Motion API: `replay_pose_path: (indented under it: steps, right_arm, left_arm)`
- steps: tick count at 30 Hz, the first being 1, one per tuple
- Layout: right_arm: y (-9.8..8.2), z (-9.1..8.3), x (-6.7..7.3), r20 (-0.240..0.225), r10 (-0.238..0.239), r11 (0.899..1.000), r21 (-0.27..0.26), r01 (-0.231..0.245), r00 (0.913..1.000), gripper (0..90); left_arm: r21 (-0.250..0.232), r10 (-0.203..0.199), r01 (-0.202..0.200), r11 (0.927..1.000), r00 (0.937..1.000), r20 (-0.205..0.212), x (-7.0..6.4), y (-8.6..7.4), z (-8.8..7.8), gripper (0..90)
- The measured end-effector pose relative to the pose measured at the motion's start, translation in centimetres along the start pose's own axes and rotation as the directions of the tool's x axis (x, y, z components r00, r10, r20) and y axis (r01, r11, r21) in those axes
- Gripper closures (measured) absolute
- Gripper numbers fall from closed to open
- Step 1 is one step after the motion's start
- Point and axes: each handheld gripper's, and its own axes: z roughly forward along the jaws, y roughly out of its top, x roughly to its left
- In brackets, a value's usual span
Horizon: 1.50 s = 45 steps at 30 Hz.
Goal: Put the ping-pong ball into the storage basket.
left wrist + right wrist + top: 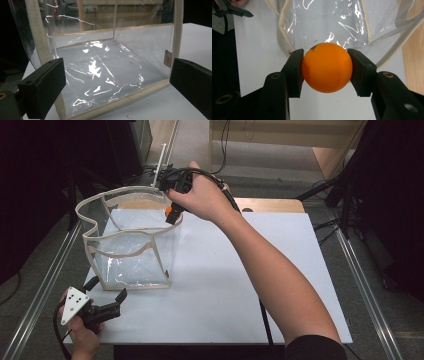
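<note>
Two grippers at a white tabletop (225,285). A clear bag (132,242) with cream trim stands open at the left half of the tabletop, its top rim sagging and wavy. The right gripper (172,215) hangs over the bag's far right rim, jaws pinching an orange ball (327,67) from both sides. In the high view the ball is mostly hidden by the hand (202,195) and jaws, just a bit of orange showing at the rim. The ball is above the bag mouth, not inside; whether it touches the rim, cannot tell. The left gripper (105,295) sits near the tabletop's front left corner, just beside the bag's near bottom edge, jaws spread wide, nothing between them. Through the bag's plastic the inside looks empty, but glare and creases blur the floor of it. A small tan tab (167,58) sits on the bag's right post. Wooden board (265,205) behind the tabletop, partly covered. Surroundings dark, hard to make out.
</note>
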Motion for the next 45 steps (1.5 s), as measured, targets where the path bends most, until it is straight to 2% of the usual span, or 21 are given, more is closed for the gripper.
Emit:
replay_pose_path:
  steps: [15,28,32,35,39,43,45]
  right_arm:
    - [1.1,1.5,-0.5,0.014,0.004,1.0,-0.002,-0.004,0.9999,47.8]
    - [0.7,2.3,-1.1,0.049,0.023,1.0,0.018,-0.024,0.9985,46.9]
    - [0.4,2.1,-1.0,0.05,0.032,0.999,0.011,-0.032,0.9983,38.5]
    - [0.0,1.5,-0.9,0.069,0.029,1.0,-0.009,-0.028,0.9972,33.1]
    - [-0.7,0.7,-0.7,0.07,0.039,0.999,-0.034,-0.037,0.9968,26.6]
    - [-1.6,0.0,-0.4,0.075,0.045,0.998,-0.043,-0.042,0.9961,11.7]
    - [-2.0,-0.1,-0.2,0.09,0.045,0.998,-0.041,-0.041,0.9949,9.5]
  left_arm:
    - [-0.001,-0.007,0.007,1.0,1.0,0.004,0.1,0.0,-0.1,0.8]
    - [-0.001,-0.009,0.009,1.0,0.9999,0.005,0.0,0.0,-0.1,0.8]
    - [-0.001,-0.007,0.007,1.0,1.0,0.004,0.0,0.0,-0.1,0.8]
    - [0.001,-0.004,0.004,1.0,1.0,0.004,0.1,0.0,-0.1,0.8]
    - [0.001,-0.004,0.004,1.0,1.0,0.004,0.1,0.0,-0.1,0.8]
    - [0.0,-0.003,0.003,1.0,1.0,0.005,0.0,0.0,0.0,0.8]
    - [0.0,-0.003,0.003,1.0,1.0,0.005,0.0,0.0,0.0,0.8]
